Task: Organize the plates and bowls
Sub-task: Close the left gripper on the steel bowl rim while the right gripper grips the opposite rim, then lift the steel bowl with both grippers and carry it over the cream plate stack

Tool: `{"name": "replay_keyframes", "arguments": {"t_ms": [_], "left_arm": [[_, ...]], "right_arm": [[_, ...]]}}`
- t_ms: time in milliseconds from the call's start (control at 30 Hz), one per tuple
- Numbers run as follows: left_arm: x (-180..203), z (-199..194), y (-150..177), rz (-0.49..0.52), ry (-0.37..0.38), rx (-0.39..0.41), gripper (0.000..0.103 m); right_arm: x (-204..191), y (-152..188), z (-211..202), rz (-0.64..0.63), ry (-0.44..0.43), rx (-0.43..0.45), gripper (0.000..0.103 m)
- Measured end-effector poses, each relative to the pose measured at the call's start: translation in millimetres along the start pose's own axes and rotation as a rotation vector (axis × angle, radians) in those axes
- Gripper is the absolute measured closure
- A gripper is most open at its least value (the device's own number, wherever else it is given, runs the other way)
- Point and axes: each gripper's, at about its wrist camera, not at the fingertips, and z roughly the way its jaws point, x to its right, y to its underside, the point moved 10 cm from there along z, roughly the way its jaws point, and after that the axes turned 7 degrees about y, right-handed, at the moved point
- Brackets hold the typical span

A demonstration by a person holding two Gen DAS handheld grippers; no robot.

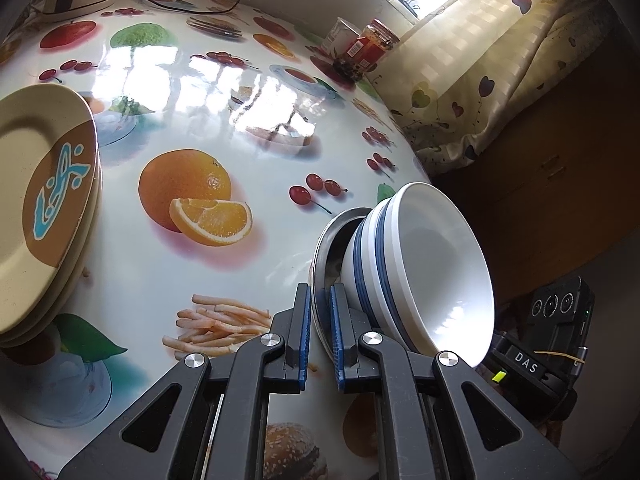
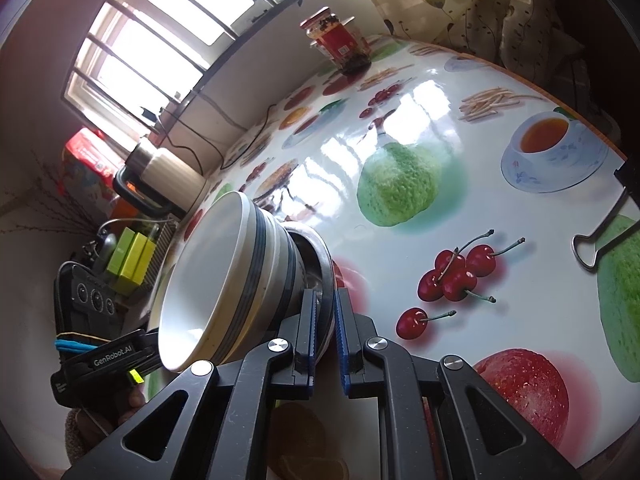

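Bowls [image 1: 420, 276] in white with blue bands sat nested inside a metal dish [image 1: 326, 256], the whole stack near the worktop [image 1: 248, 128] edge. The left tool [image 1: 319, 336] and the right tool [image 2: 325, 334] were each clamped tight on the dish rim from opposite sides. The step looked like carrying the stack. A stack of tan plates [image 1: 44, 208] rested well apart at the far left, so the next move probably called for a level, matched lift with both hands. Readable writing: "DAS" [image 1: 526, 357] and "GenRobot.AI" [image 2: 112, 357].
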Motion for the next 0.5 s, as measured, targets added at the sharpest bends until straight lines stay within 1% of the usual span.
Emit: {"name": "replay_keyframes", "arguments": {"t_ms": [300, 500], "left_arm": [[0, -9, -3, 0.004, -0.012, 0.020, 0.094], [-1, -20, -7, -0.003, -0.017, 0.038, 0.094]], "right_arm": [[-3, -2, 1, -0.012, 0.002, 0.003, 0.092], [-14, -5, 2, -0.025, -0.004, 0.001, 0.092]]}}
